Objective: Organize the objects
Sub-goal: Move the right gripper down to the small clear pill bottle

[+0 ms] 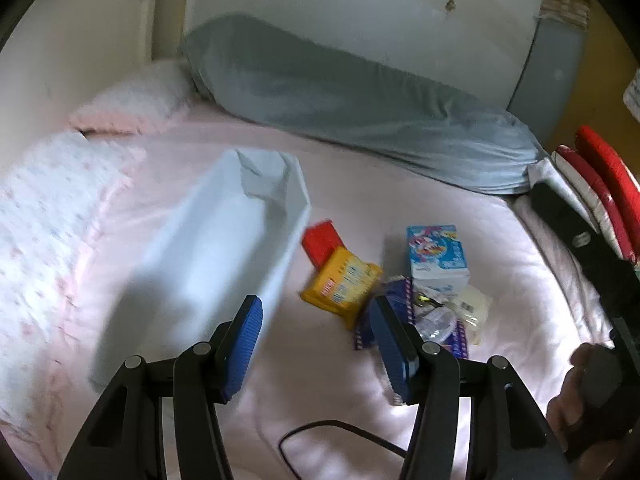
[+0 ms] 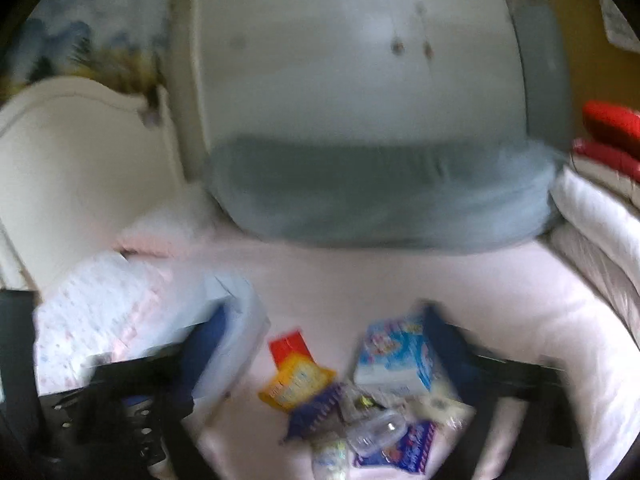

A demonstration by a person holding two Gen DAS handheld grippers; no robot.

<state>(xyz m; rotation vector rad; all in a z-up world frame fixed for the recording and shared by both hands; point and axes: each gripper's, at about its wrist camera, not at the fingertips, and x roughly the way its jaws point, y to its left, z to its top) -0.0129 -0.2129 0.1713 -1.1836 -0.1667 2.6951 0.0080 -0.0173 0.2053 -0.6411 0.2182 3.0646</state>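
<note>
We see the left gripper (image 1: 316,312) spread wide and holding nothing, over the bed (image 1: 320,392). The right gripper (image 2: 320,320), blurred, also stands wide and empty. Beyond lies the small pile of packets (image 1: 400,280). The long white tray (image 1: 208,256) beside it points toward the grey bolster (image 1: 360,100).

Yellow packet (image 1: 340,280), red box (image 1: 319,240) — pale-pink sheet (image 1: 400,184).

The left tool (image 1: 316,322) has black linkage arms with round silver pivot screws and ribbed blue pads (image 1: 244,346) (a thin black cable trails beneath); the right tool (image 2: 324,336) looks alike, blurred.
</note>
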